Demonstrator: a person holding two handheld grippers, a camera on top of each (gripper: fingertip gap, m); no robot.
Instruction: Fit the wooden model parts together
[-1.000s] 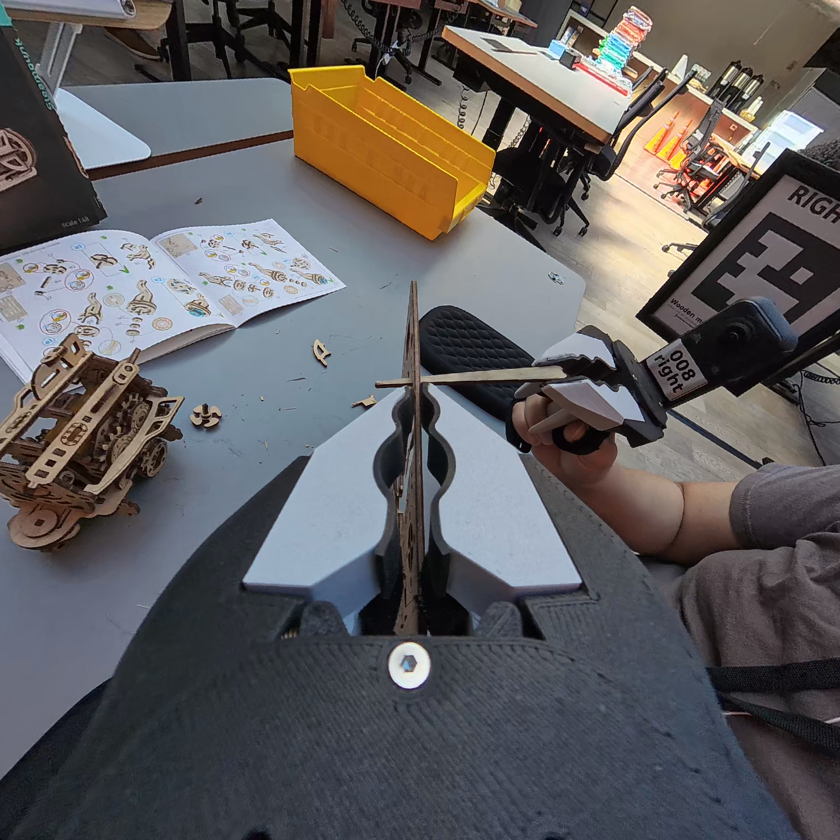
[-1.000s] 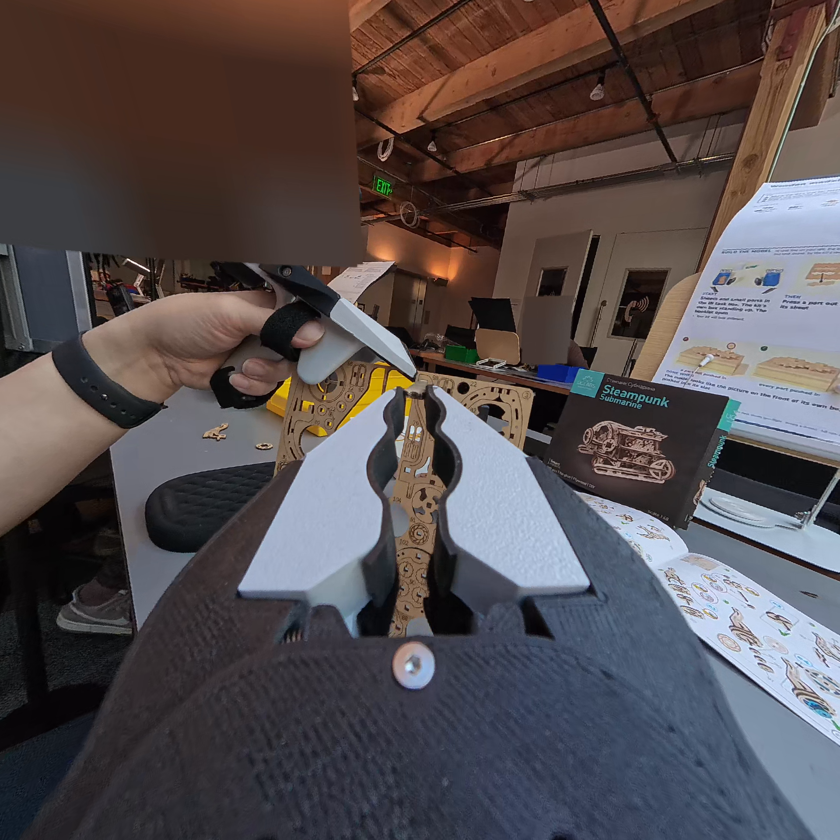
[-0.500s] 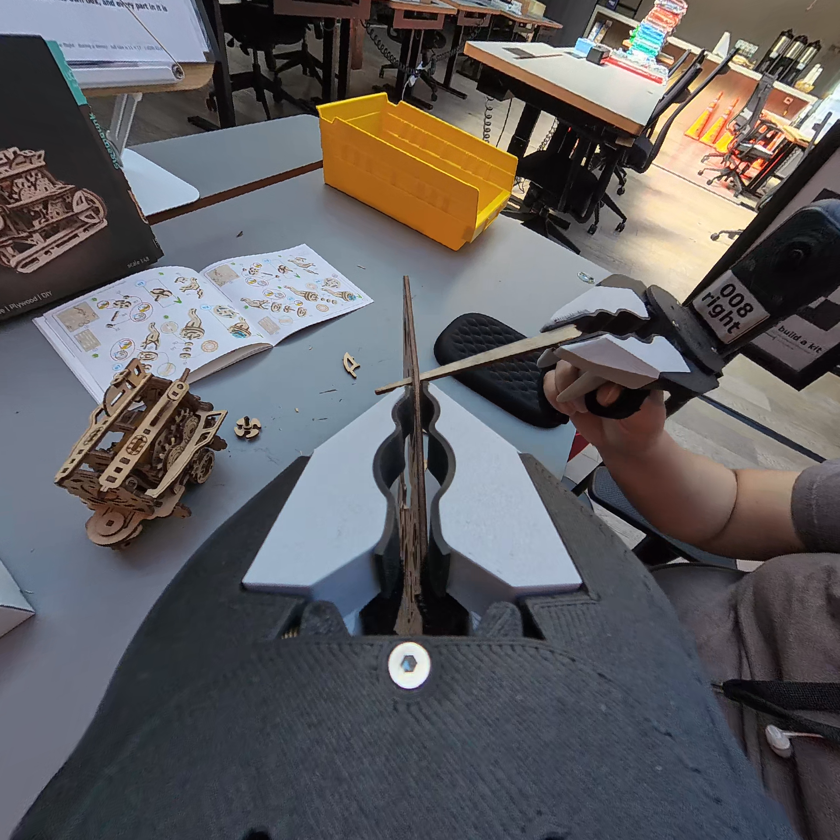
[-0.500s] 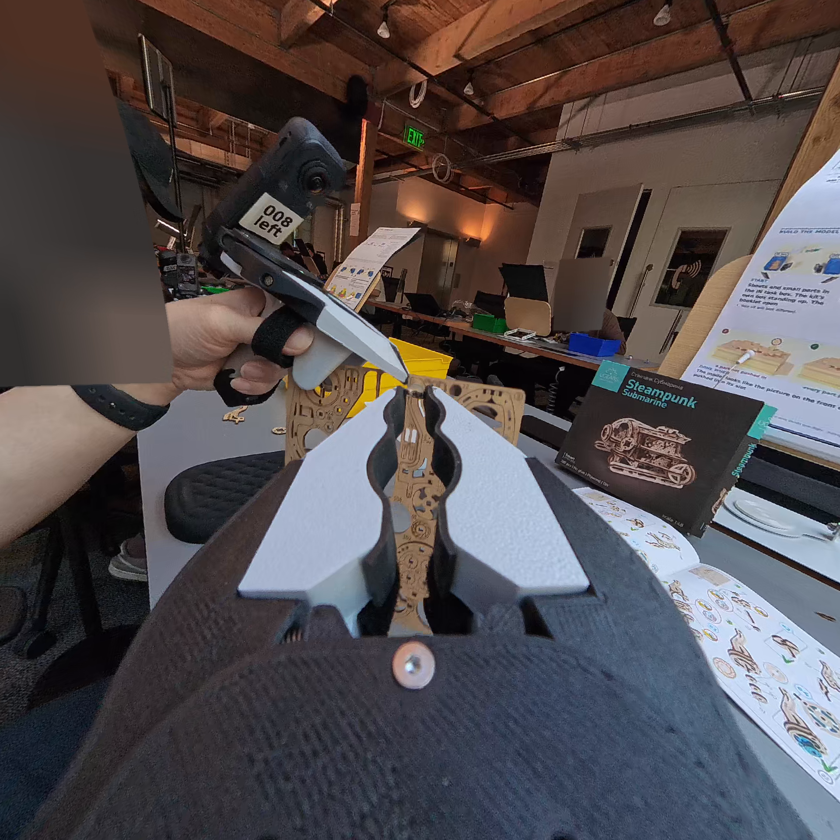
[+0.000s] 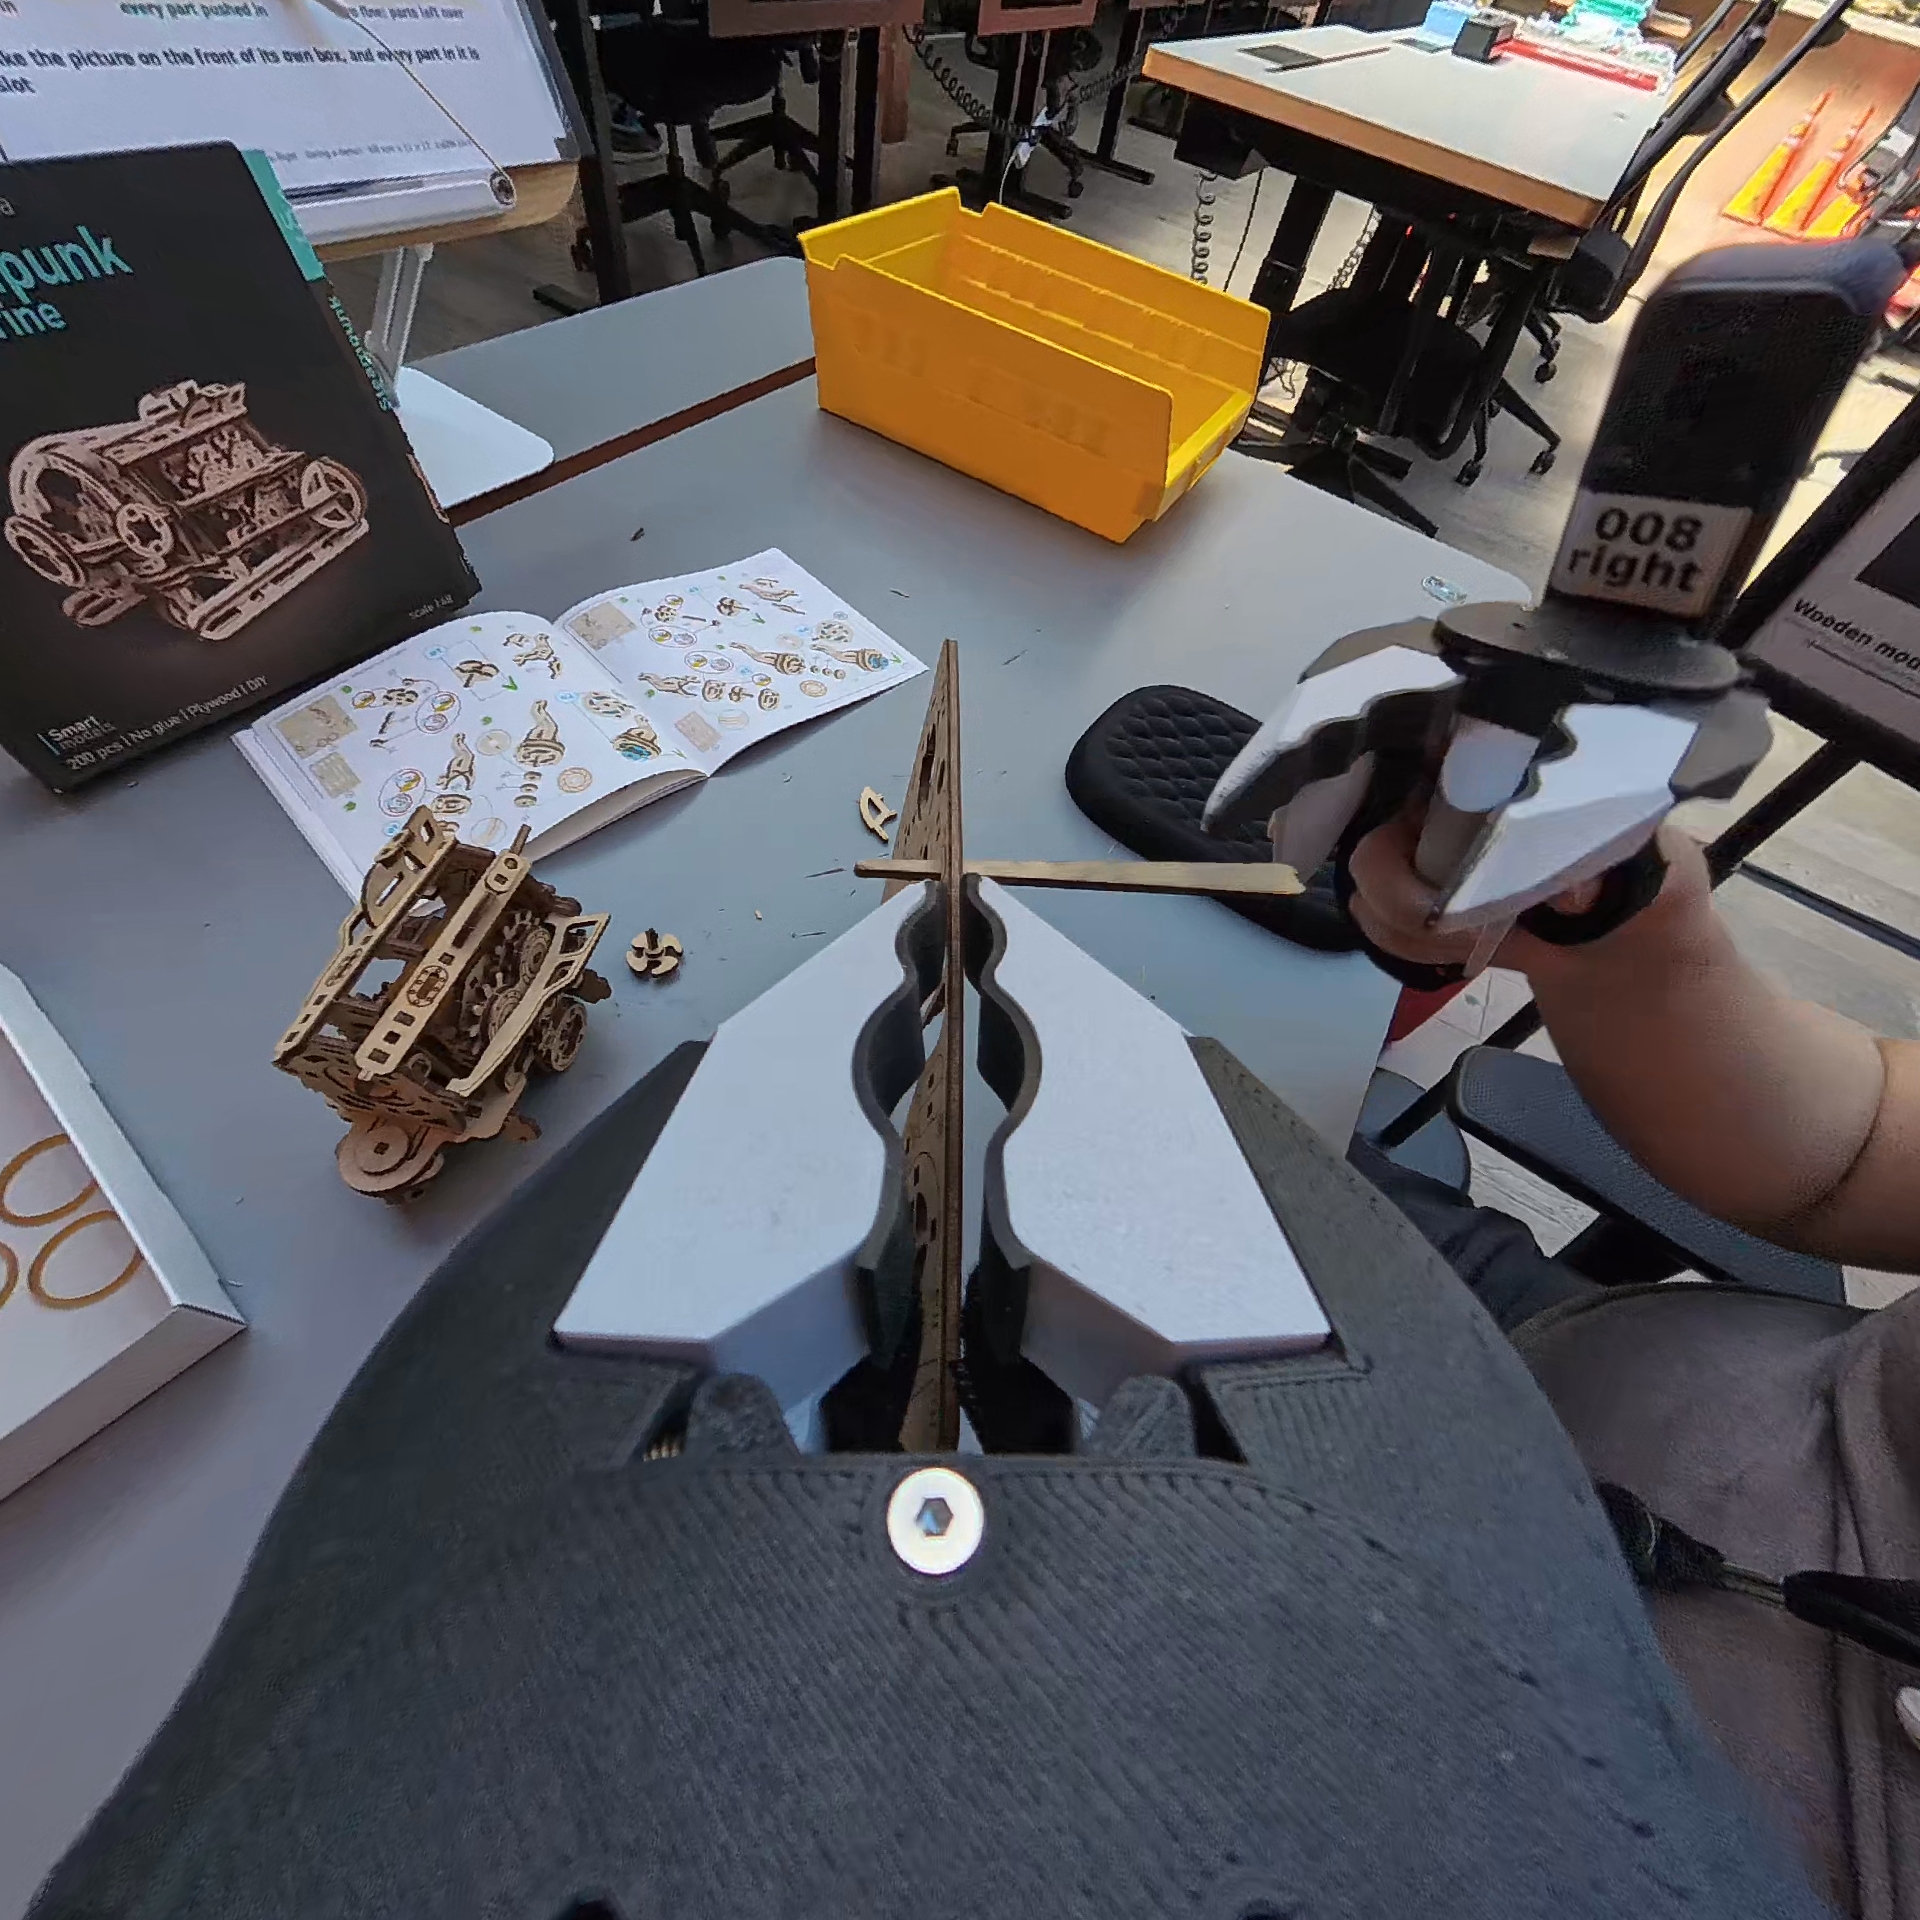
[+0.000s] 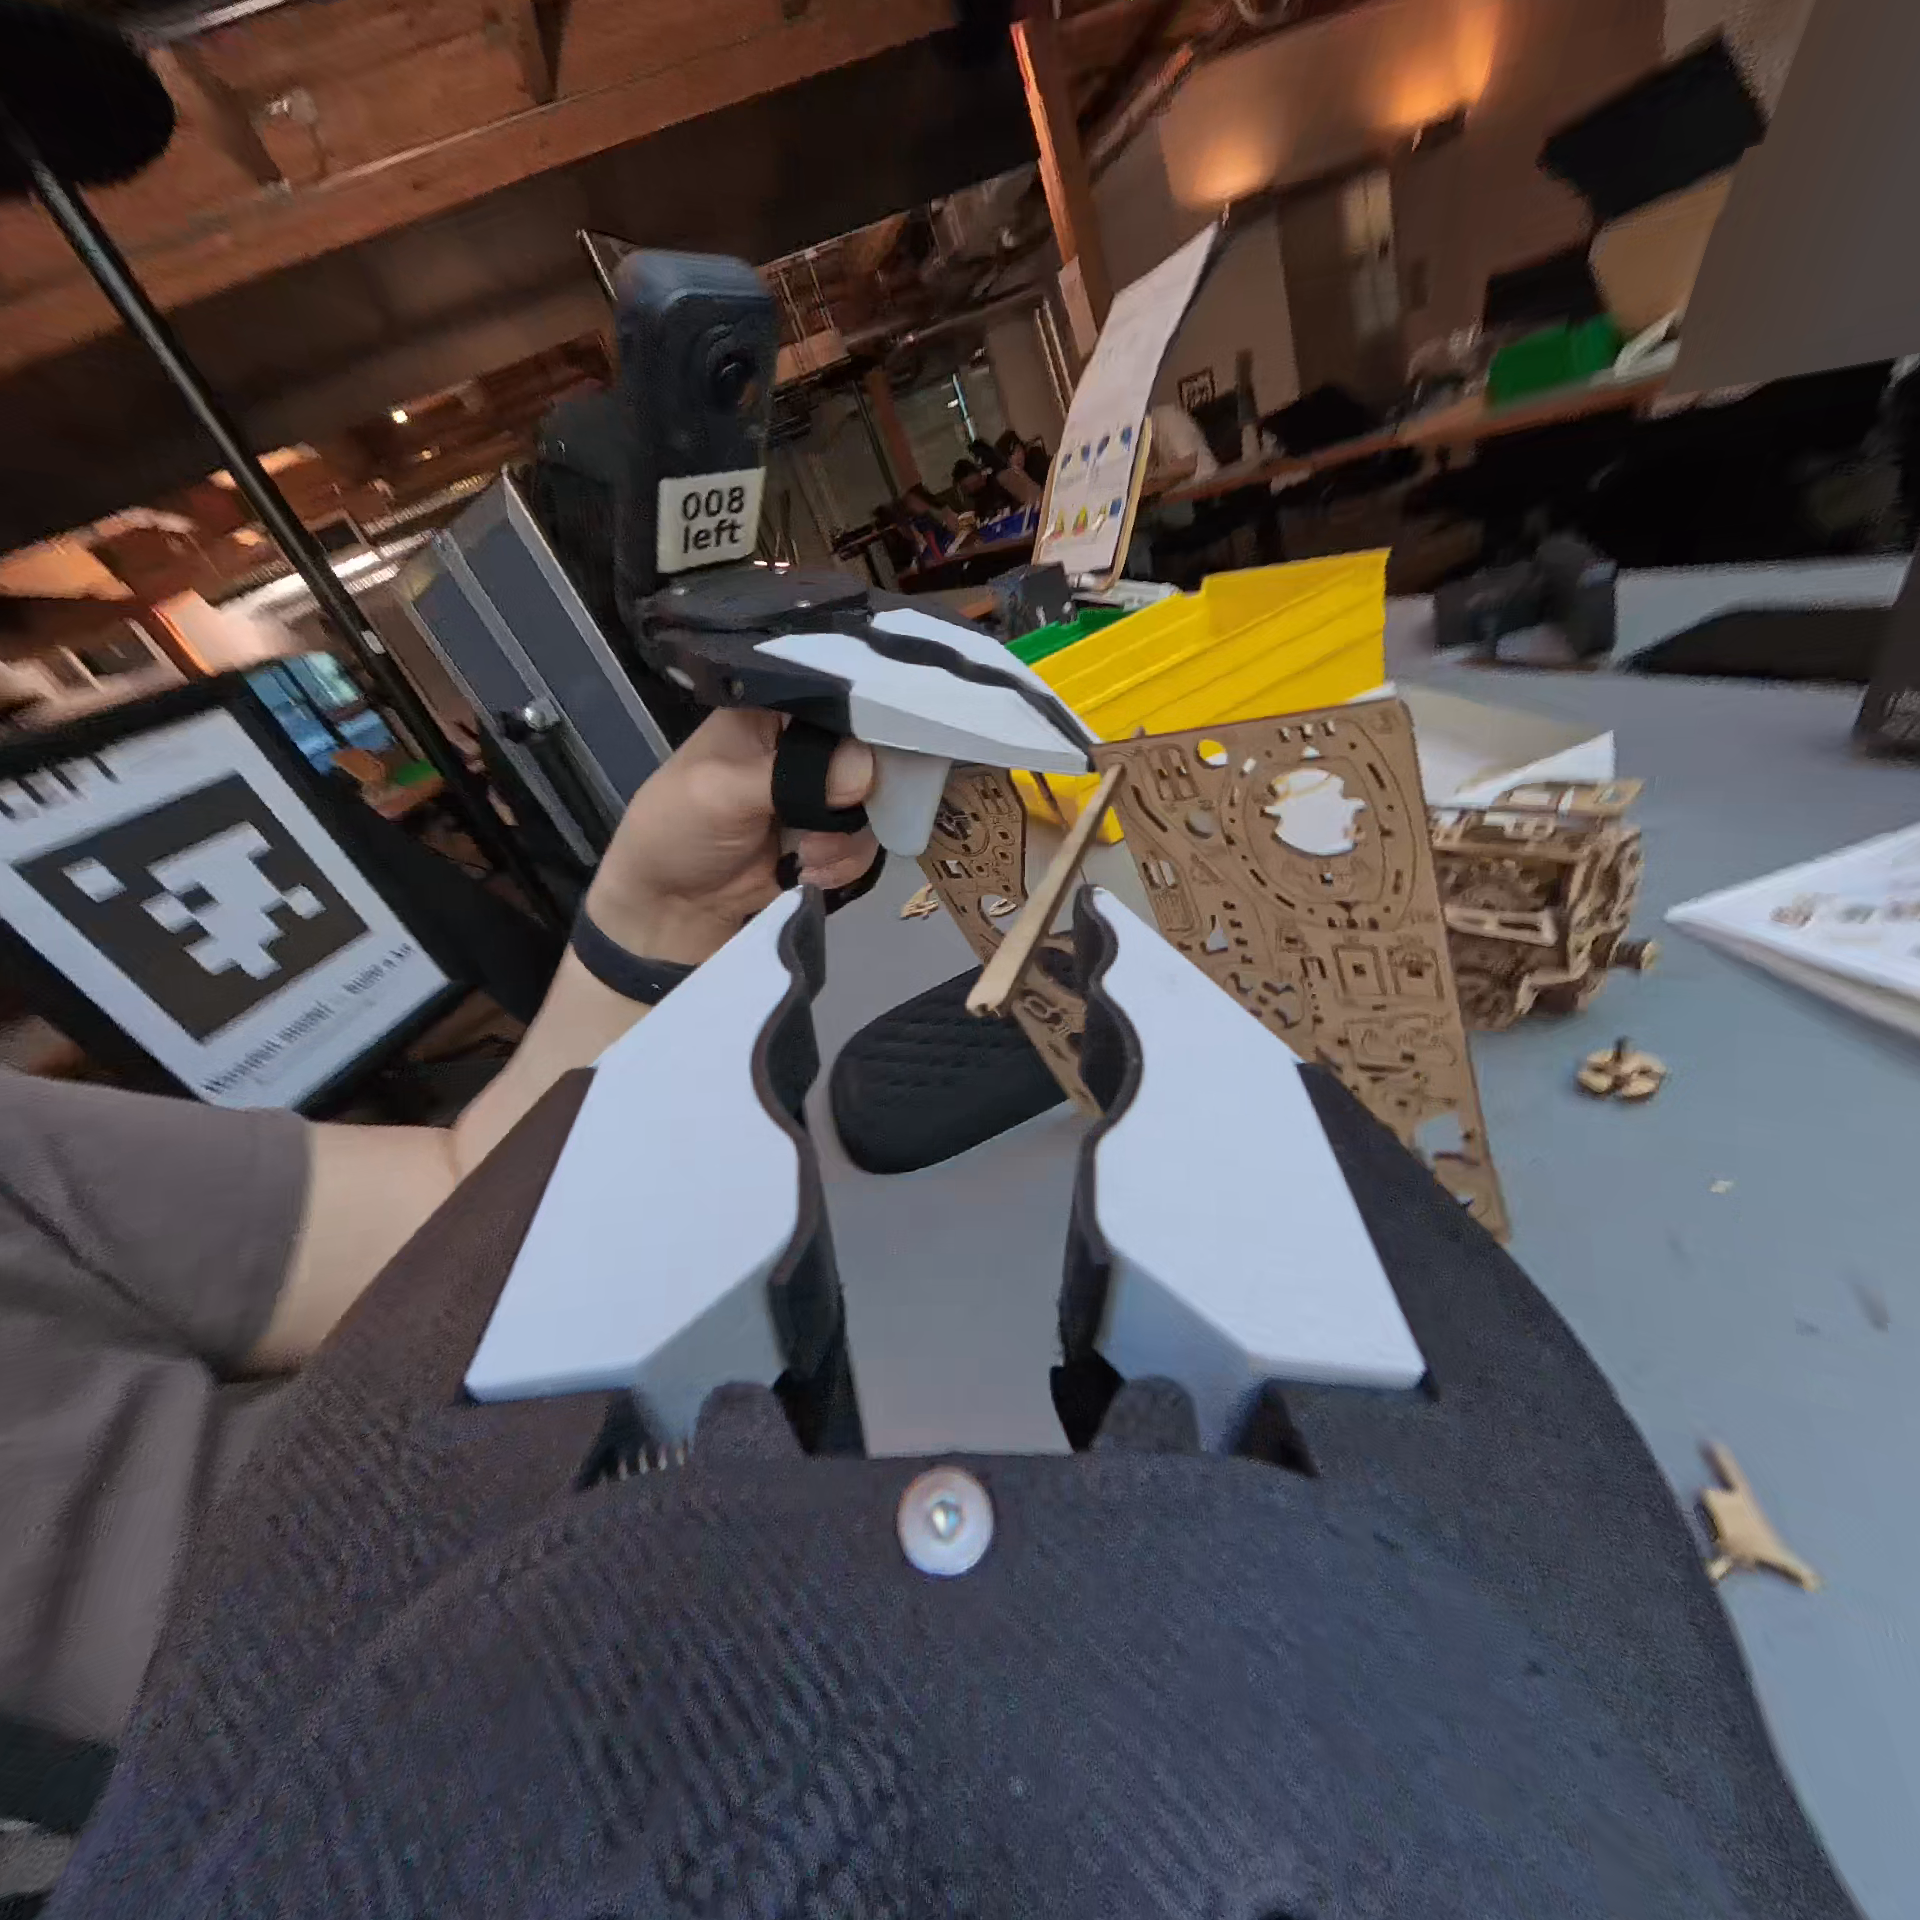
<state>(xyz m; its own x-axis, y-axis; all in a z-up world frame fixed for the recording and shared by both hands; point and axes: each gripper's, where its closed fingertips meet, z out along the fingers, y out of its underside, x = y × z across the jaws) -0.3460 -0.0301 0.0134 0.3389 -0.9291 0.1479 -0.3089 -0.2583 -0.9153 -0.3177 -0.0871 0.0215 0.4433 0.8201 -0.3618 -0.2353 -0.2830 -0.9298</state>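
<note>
The left gripper (image 5: 940, 914) was clamped on the upright wooden sheet (image 6: 1288, 914) while the right gripper (image 6: 945, 925) stood apart and empty – the thin strip (image 5: 1081, 878) lodged crosswise at the left tips could slip out.

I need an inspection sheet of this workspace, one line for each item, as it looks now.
Surface: grey table, with wood crumbs scattered on it.
Job's things: wooden sheet upright in the left claw; second sheet crosses it edge-on; half-built model on the table.
Clutter: open booklet, kit box, yellow bin, black pad, loose small parts.
Grippers: left claw shut on the wooden sheet; right claw open, gripping nothing.
Cables: coiled cable hanging beside the far desk.
Surroundings: workshop with more desks; marker board beside the table.
</note>
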